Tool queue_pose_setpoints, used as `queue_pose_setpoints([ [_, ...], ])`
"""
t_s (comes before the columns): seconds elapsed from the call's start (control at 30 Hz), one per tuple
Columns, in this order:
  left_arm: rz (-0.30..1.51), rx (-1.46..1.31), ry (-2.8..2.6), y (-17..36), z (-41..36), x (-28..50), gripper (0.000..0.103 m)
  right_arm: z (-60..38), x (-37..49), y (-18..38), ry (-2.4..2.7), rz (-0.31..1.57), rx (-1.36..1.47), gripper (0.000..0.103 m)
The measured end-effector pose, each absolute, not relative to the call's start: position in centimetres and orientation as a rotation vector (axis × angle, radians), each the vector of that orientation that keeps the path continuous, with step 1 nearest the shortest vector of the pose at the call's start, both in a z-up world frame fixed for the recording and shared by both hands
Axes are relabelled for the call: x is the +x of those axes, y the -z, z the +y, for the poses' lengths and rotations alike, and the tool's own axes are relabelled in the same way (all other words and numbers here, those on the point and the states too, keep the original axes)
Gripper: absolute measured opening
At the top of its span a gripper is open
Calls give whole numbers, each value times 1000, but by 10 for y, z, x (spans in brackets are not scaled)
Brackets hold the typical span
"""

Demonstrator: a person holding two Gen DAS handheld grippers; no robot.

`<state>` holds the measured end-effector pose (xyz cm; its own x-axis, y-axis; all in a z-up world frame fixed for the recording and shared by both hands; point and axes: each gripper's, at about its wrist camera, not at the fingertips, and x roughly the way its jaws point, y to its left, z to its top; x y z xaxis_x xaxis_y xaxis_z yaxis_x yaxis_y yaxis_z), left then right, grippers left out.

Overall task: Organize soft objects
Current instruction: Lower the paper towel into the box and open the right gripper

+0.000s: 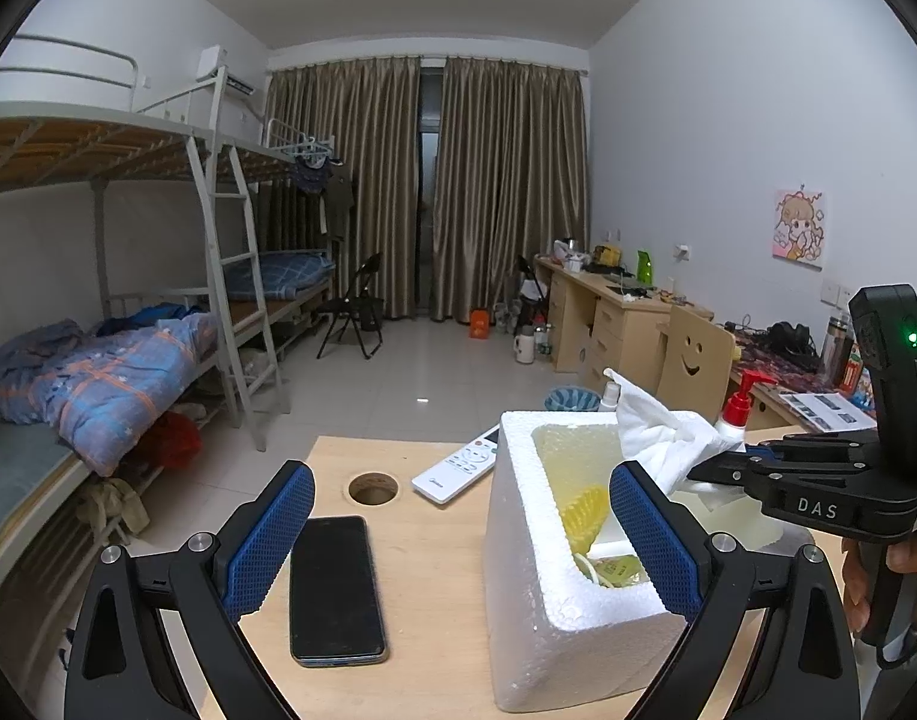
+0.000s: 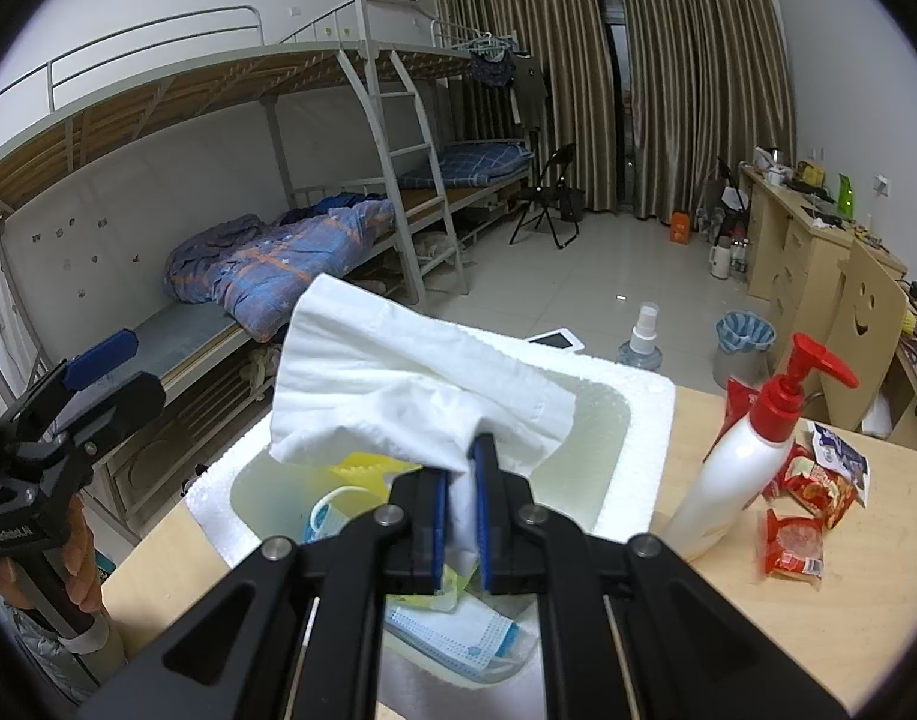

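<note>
Phone point(image 1: 337, 591) and remote control point(image 1: 461, 464) lie on the desk left of the foam box point(image 1: 521, 546), untouched. Left gripper point(image 1: 461, 546) hangs level-ish with jaws wide apart and nothing between them. Inside the box already sit a yellow mesh piece point(image 1: 584, 513) and a face mask point(image 2: 458, 636). Right gripper point(image 2: 458, 516), tilted downward, is clamped on a white tissue point(image 2: 410, 384) above the box opening; dropping it in seems to be what remains
</note>
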<state>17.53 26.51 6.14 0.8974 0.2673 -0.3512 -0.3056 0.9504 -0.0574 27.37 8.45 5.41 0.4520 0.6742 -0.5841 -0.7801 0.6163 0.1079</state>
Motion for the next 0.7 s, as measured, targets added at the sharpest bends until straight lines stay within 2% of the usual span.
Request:
queue_pose_setpoints([
  [0.3, 343, -113, -307, -63, 266, 170, 99, 84, 277, -55, -907, 642, -191, 11],
  [0.6, 336, -112, -310, -66, 263, 168, 99, 83, 277, -54, -896, 649, -192, 19],
  [0.7, 334, -114, -311, -65, 263, 168, 99, 81, 277, -53, -890, 649, -190, 36],
])
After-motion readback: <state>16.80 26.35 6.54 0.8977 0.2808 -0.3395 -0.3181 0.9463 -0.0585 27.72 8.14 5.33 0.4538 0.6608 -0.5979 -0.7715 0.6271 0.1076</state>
